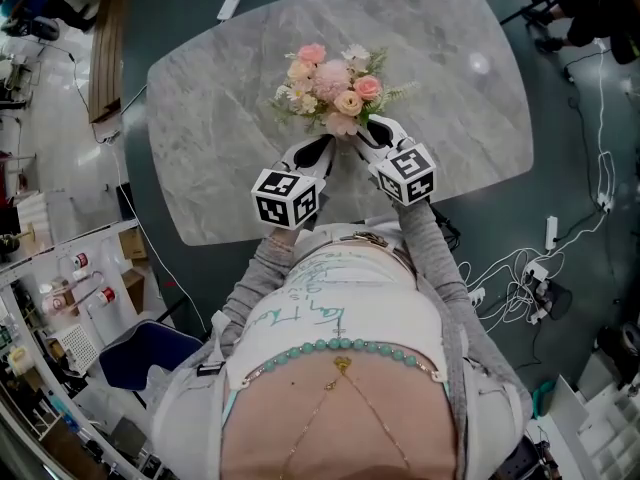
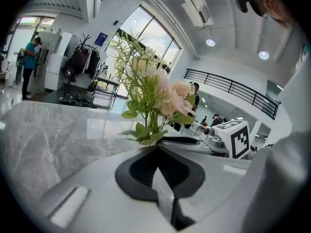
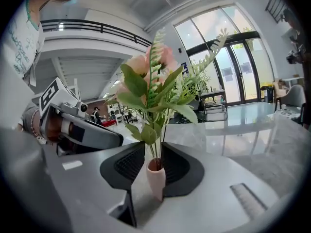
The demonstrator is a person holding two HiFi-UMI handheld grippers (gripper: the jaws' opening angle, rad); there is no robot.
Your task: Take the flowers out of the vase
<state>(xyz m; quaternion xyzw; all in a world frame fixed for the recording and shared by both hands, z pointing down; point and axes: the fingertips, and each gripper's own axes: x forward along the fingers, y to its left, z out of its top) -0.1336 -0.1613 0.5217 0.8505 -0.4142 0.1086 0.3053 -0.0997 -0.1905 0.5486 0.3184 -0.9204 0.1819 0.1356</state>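
A bunch of pink and cream flowers (image 1: 335,88) with green sprigs stands near the front edge of the grey marble table (image 1: 220,138). In the head view the blooms hide the vase. My left gripper (image 1: 325,150) is shut on the green stems (image 2: 154,125) just below the leaves. In the right gripper view a small pink vase (image 3: 156,176) stands on the table between the jaws of my right gripper (image 3: 153,147). Those jaws are open, with a gap on each side of the vase. Both grippers meet under the bouquet, left one (image 3: 73,125) beside right one (image 2: 238,137).
The oval table's edge runs just in front of the person's body. On the dark floor to the right lie white cables (image 1: 520,278) and a power strip (image 1: 551,232). A blue chair (image 1: 150,353) and shelves are at lower left. A person (image 2: 29,57) stands far off.
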